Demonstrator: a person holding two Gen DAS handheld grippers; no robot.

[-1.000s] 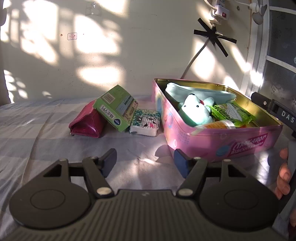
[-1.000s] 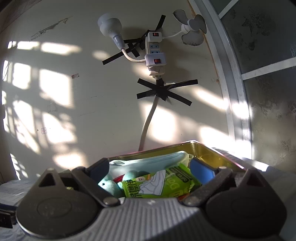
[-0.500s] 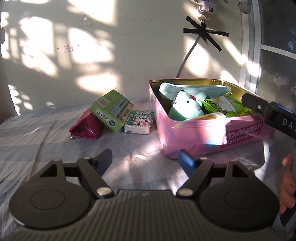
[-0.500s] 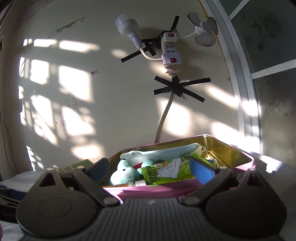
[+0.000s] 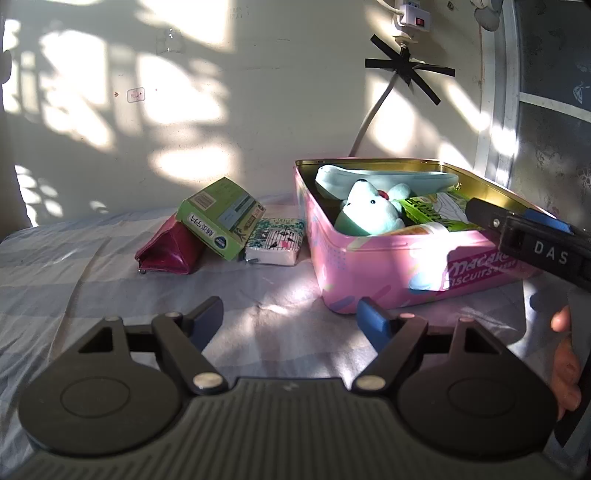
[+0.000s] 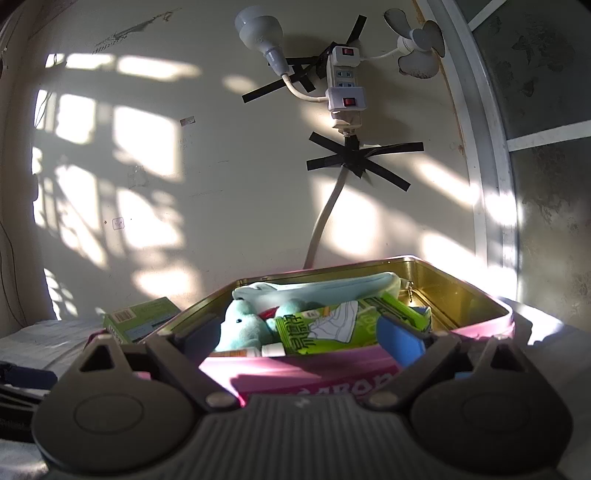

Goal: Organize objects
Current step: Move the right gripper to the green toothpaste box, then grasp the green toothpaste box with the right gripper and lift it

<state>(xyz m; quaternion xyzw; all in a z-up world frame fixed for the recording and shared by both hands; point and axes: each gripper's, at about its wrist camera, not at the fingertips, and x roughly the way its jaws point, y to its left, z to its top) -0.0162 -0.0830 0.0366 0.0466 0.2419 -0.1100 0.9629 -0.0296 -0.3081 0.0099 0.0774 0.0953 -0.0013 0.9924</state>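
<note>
A pink biscuit tin [image 5: 388, 266] stands open on the striped sheet. Inside lie a teal plush toy [image 5: 369, 218], a light blue pouch [image 5: 388, 181], a green packet [image 5: 432, 214] and a small tube [image 5: 417, 230]. Left of the tin, a green box [image 5: 221, 218] leans on a maroon pouch [image 5: 166, 251], with a tissue pack [image 5: 275, 240] beside them. My left gripper [image 5: 290, 321] is open over bare sheet, short of the tin's corner. My right gripper [image 6: 299, 338] is open and holds nothing. It hangs just in front of the tin [image 6: 295, 376] and faces the toy [image 6: 243, 325] and packet [image 6: 325, 328].
A wall rises right behind the tin, with a taped cable [image 6: 325, 221], a power strip [image 6: 345, 85] and a bulb [image 6: 258, 33]. A window frame [image 6: 476, 147] runs down the right. A person's hand [image 5: 565, 354] holds the right gripper [image 5: 491, 218] near the tin's right end.
My left jaws have spread wider and the left gripper has drawn back a little from the tin. The right gripper has backed off from above the tin's contents, so the pink front wall now shows.
</note>
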